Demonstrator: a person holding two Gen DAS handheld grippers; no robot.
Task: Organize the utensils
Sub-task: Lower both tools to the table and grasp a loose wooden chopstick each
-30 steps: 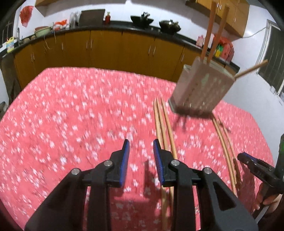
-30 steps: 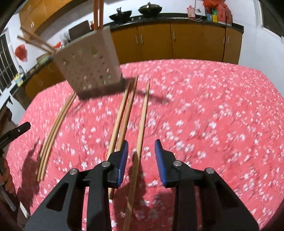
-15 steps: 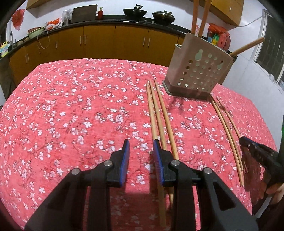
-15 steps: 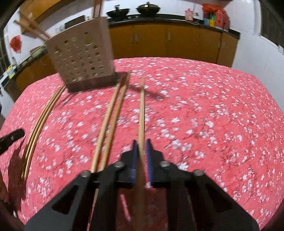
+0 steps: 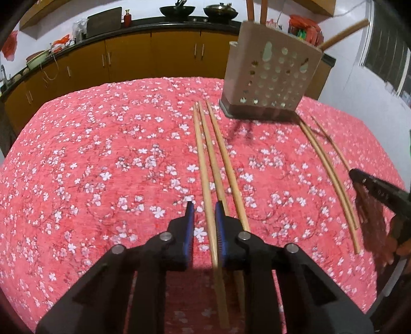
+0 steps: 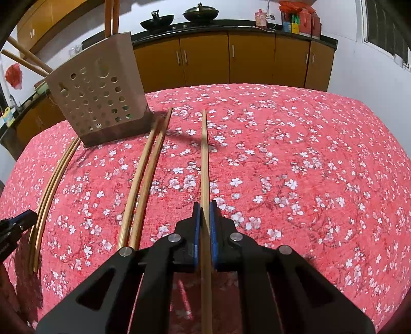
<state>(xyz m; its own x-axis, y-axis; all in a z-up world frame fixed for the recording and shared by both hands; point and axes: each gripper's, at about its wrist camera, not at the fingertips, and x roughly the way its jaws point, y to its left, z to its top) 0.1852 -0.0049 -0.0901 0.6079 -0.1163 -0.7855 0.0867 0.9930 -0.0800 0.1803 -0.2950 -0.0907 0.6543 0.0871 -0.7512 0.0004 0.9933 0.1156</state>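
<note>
Two wrist views of a table covered by a red floral cloth (image 5: 102, 159), with wooden cabinets (image 6: 251, 59) along the far wall. Right wrist view: the right gripper (image 6: 202, 218) enters from 6 o'clock, its blue pads (image 6: 196, 231) pressed against both sides of a single chopstick (image 6: 204, 154), which runs straight toward 12 o'clock; its far end lies over the cloth, though whether it touches the cloth cannot be told. At 10 o'clock of this gripper lie two paired chopsticks (image 6: 143, 179), side by side and touching, their far tips just beside the base of the perforated utensil holder (image 6: 100, 97). The holder stands at 10 to 11 o'clock in the view and already contains upright and leaning sticks (image 6: 110, 18). A further thin pair (image 6: 51, 185) lies at 9 o'clock, near the tip of the other gripper at the left edge. Left wrist view: the left gripper (image 5: 203, 218) enters from 6 o'clock, its jaws narrowly parted and straddling one stick of a group of three chopsticks (image 5: 213, 159); the right pad lies close against that stick, while a visible gap remains on the left side, so no grasp is made. The group extends toward 12 o'clock, ending just short of the holder (image 5: 272, 77) at 1 o'clock. Two curved thin sticks (image 5: 326, 167) lie at 3 o'clock.
</note>
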